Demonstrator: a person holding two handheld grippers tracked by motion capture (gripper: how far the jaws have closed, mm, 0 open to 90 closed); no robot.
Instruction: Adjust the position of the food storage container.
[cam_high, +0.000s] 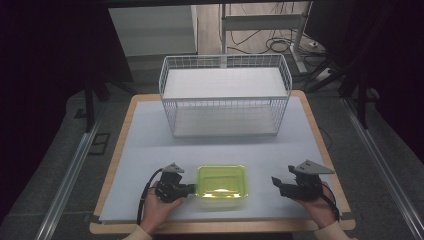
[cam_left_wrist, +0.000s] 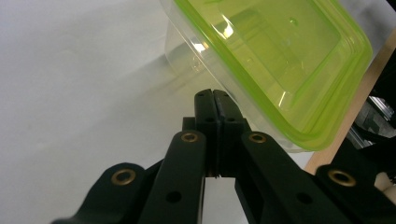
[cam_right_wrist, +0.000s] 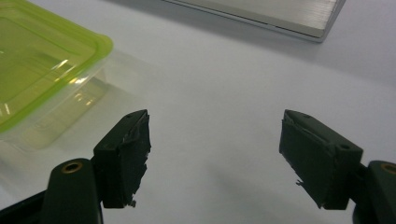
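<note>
A clear rectangular plastic container with a translucent lime-green lid (cam_high: 221, 182) sits on the white table surface (cam_high: 150, 145) near its front edge, between the two grippers. The left gripper (cam_high: 189, 189) has its jaws pressed together with nothing between them, tips just beside the container's left side. The right gripper (cam_high: 275, 182) is spread wide and empty, well apart from the container's right side. A white wire basket (cam_high: 225, 95) stands farther back.

Bright tabletop, dark surroundings; glare on lid (cam_left_wrist: 280, 60); soft shadows.
</note>
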